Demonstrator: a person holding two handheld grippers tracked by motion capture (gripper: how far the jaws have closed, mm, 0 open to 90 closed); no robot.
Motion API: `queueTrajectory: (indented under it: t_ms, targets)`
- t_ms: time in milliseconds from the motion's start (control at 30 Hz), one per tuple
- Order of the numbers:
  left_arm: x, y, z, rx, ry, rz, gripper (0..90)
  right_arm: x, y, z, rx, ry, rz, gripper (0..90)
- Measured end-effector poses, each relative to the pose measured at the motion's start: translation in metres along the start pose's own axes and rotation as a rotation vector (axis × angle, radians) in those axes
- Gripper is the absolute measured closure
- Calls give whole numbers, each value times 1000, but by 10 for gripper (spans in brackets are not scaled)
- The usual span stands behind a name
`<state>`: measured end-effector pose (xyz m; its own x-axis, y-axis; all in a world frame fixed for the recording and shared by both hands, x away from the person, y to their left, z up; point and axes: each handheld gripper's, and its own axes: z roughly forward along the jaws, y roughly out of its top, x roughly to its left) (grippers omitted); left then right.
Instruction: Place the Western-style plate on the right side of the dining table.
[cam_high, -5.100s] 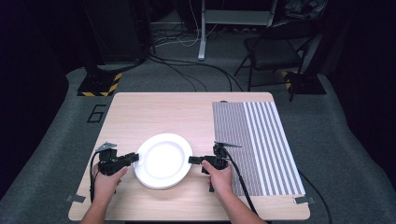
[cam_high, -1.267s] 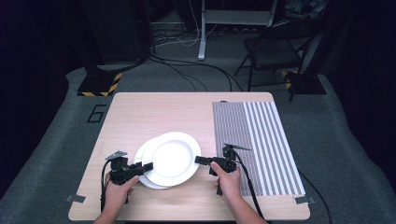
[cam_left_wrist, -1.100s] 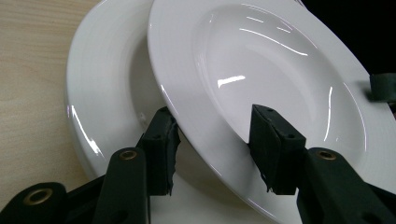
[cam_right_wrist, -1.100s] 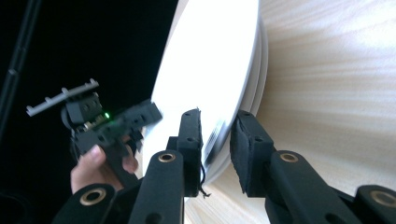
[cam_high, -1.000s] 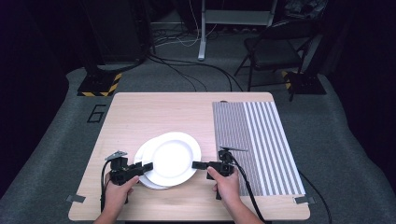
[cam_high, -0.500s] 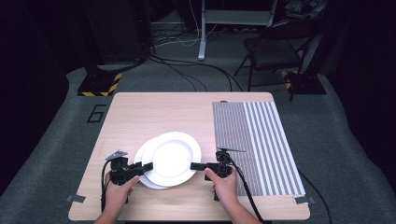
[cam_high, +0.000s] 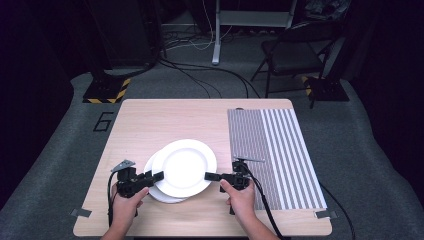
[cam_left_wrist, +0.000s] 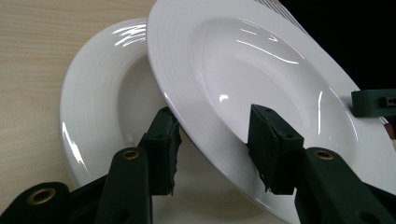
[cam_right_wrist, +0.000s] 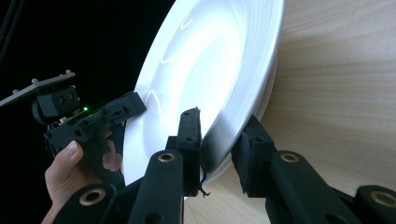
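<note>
Your left gripper (cam_high: 156, 176) has its jaws spread around the rim of the round, shiny white top plate (cam_high: 184, 167), at its 8 o'clock edge; you cannot tell if they pinch it. Your right gripper (cam_high: 209, 176) straddles the rim at 4 o'clock, jaws open a little. A second smooth white plate (cam_high: 156, 190) lies under it, shifted toward 8 o'clock. Both are empty, on the pale wooden table (cam_high: 165, 120). At 3 o'clock lies a flat striped grey-and-white mat (cam_high: 280, 150).

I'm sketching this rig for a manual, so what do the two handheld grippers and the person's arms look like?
Both grippers, the left gripper and the right gripper, are black, each with two jaws faced with black foam pads and brass-coloured rivets at the joints. Each carries a grey three-cornered plate and trails a black cable. A small green light glows on the left one. The forearms are bare, with no sleeves showing.
</note>
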<state>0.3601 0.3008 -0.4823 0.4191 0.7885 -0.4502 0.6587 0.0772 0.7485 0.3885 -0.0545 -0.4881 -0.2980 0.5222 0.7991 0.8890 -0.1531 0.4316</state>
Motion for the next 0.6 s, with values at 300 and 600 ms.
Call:
queueTrajectory:
  t_ms: [300,600]
  targets:
    - [-6,6,-4,-19,-10,29,539,7,2,-4,-24,-17,-55,700]
    - [-13,12,-4,-20,-4,69,539,9,3,-9,-46,-25,-82,696]
